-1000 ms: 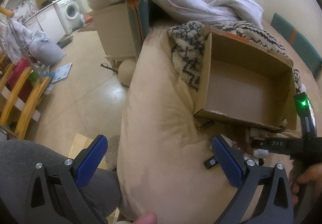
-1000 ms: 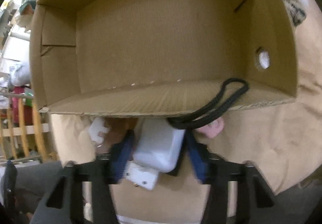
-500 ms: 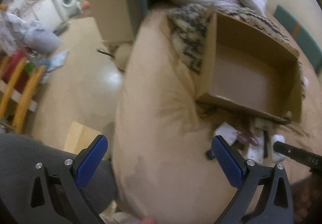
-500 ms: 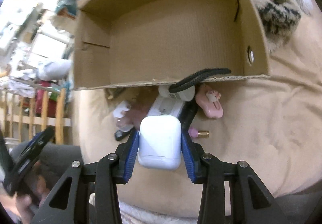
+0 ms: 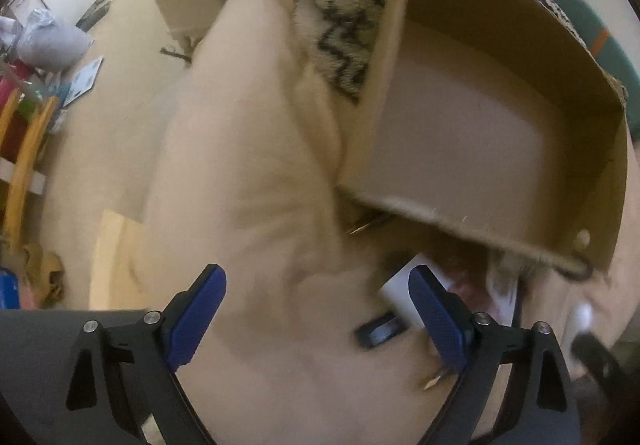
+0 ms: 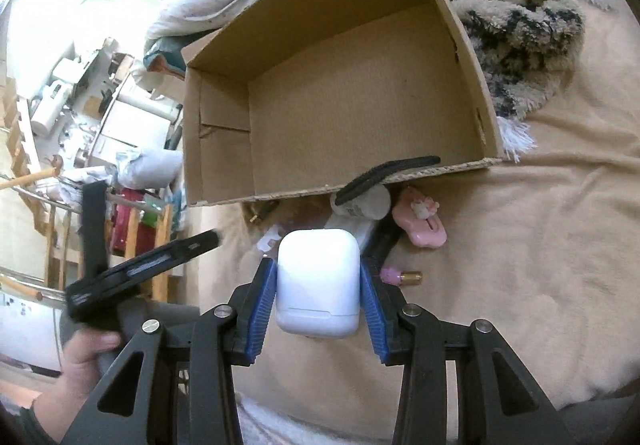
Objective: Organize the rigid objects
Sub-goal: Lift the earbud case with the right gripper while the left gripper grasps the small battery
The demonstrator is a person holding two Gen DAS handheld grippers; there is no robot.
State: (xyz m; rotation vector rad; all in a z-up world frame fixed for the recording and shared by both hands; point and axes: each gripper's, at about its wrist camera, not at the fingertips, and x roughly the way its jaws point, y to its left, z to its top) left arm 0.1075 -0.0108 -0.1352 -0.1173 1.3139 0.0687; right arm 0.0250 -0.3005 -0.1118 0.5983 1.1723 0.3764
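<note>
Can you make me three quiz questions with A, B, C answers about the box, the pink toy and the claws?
1. Where is the pink toy?
A. inside the cardboard box
B. on the beige cover outside the box's near wall
C. in the left claw

2. What colour is the case in the right claw?
A. white
B. black
C. green

3. How is the left claw?
A. shut on a bottle
B. shut on the box
C. open, holding nothing

Answers:
1 B, it lies on the beige cover just outside the cardboard box.
2 A, the case between the blue pads is white.
3 C, its blue pads stand wide apart with only the cover between them.
</note>
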